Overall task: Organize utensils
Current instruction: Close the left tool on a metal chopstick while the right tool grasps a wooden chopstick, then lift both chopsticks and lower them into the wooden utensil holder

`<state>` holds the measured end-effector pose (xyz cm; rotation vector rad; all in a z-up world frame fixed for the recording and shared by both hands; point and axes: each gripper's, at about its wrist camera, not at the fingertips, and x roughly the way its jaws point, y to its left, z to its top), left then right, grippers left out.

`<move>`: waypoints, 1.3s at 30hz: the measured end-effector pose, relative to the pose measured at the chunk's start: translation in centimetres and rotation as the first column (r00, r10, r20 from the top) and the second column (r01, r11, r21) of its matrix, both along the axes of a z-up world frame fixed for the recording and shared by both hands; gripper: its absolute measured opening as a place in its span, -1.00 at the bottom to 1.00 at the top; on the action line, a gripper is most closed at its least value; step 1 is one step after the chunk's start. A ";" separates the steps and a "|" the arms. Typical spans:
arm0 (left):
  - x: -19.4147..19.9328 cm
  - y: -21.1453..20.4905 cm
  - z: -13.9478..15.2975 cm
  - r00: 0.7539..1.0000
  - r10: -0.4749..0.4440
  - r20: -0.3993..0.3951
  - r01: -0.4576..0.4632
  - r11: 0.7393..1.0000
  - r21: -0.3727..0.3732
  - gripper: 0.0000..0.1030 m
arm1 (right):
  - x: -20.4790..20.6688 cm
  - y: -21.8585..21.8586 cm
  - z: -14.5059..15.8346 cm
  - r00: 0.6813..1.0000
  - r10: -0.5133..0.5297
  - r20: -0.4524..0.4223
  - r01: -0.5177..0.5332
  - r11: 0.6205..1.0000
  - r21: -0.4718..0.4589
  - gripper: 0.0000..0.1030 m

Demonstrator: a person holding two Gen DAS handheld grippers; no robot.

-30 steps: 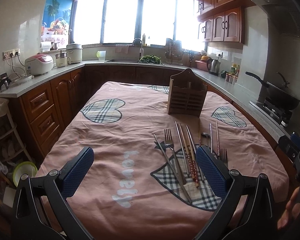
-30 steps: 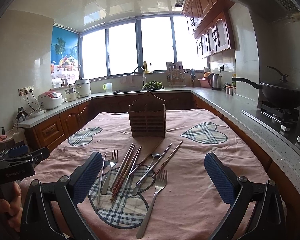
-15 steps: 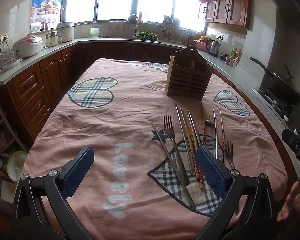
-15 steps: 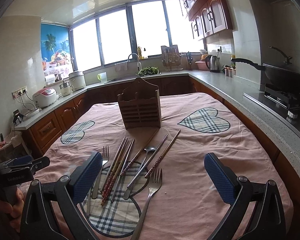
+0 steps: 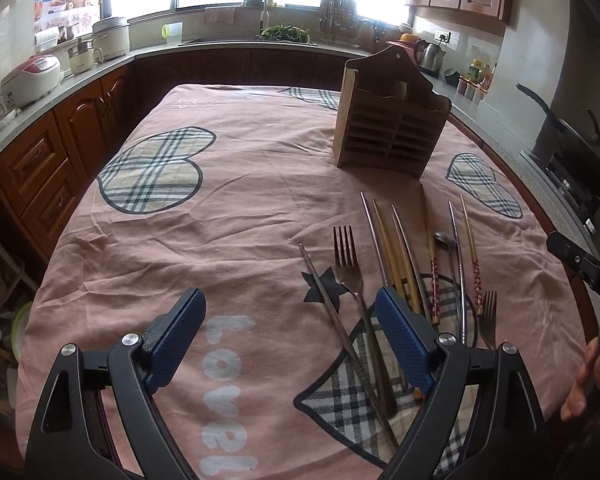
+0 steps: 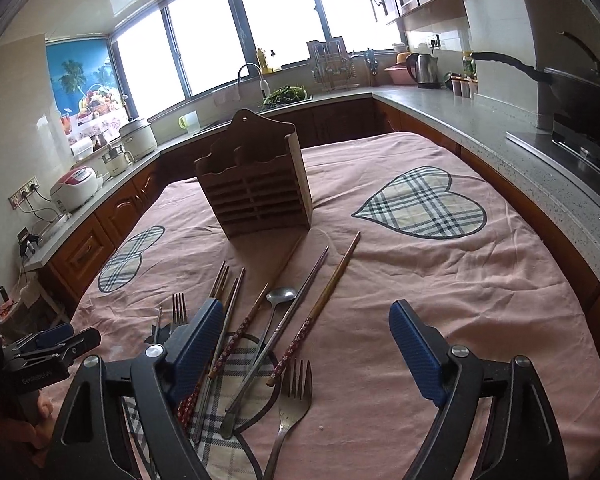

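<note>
We see the pink tablecloth (image 5: 240, 208), then the wooden utensil holder (image 5: 392, 128) upright beyond the utensils (image 6: 276, 320) lying loose on the cloth. Our left gripper (image 5: 288, 344) and right gripper (image 6: 306, 352) hover above, jaws closing on nothing. Handle ends hide behind the pads (image 5: 404, 340).

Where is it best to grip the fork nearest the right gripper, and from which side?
Probably the fork by its narrow handle, from above, pads either side. It lies flat on the cloth, tines pointing away. The right gripper, jaws closing, holds nothing.
</note>
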<state>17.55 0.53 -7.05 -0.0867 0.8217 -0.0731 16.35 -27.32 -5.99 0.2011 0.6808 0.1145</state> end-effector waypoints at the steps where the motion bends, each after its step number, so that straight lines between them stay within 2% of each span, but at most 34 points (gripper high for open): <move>1: 0.6 -0.1 -0.3 1.000 -0.004 -0.011 0.004 1.000 0.000 0.64 | 0.8 -0.1 -0.3 1.000 0.001 -0.018 -0.001 1.000 0.004 0.51; 3: 1.8 -0.3 -0.9 0.999 -0.007 -0.036 0.008 1.000 0.006 0.59 | 2.5 -0.2 -1.0 0.998 0.007 -0.058 -0.006 1.000 0.014 0.31; 6: 3.5 -0.6 -1.9 0.997 -0.016 -0.078 0.016 1.000 0.000 0.47 | 5.0 -0.4 -2.2 0.994 0.012 -0.110 -0.010 1.000 0.021 0.17; 10: 5.4 -0.7 -3.4 0.990 -0.034 -0.136 0.030 0.999 -0.031 0.15 | 7.9 -1.2 -3.7 0.985 0.000 -0.170 0.006 0.999 0.036 0.10; 17: 8.0 -1.5 -5.0 0.980 -0.055 -0.193 0.048 0.998 -0.038 -0.16 | 12.5 -2.4 -5.5 0.970 -0.026 -0.240 0.038 0.998 0.049 -0.07; 22: 9.0 -2.1 -5.2 0.975 -0.077 -0.207 0.076 0.997 -0.013 -0.61 | 15.8 -2.9 -7.0 0.953 -0.037 -0.300 0.051 0.998 0.039 -0.20; 25: 9.2 -2.1 -5.3 0.973 -0.093 -0.212 0.090 0.996 -0.027 -0.80 | 17.1 -2.7 -7.9 0.945 -0.046 -0.325 0.051 0.999 0.009 -0.26; 28: 9.3 -2.1 -5.4 0.972 -0.105 -0.211 0.100 0.994 -0.033 -0.85 | 18.0 -2.3 -7.8 0.944 -0.047 -0.326 0.042 0.999 -0.022 -0.27; 33: 9.4 -2.0 -5.5 0.973 -0.113 -0.202 0.104 0.993 -0.053 -0.88 | 18.8 -1.5 -8.0 0.947 -0.074 -0.314 0.036 0.992 -0.125 -0.78; 34: 9.5 -1.9 -5.6 0.972 -0.115 -0.203 0.104 0.993 -0.063 -0.88 | 18.8 -1.4 -8.0 0.948 -0.073 -0.311 0.033 0.991 -0.131 -0.78; 36: 9.6 -1.6 -5.5 0.971 -0.121 -0.206 0.104 0.990 -0.090 -0.90 | 18.6 -1.6 -8.0 0.949 -0.065 -0.309 0.035 0.994 -0.102 -0.80; 39: 9.4 -1.1 -5.1 0.971 -0.132 -0.202 0.105 0.985 -0.135 -0.91 | 18.1 -2.0 -7.4 0.952 -0.029 -0.304 0.031 1.000 0.002 -0.83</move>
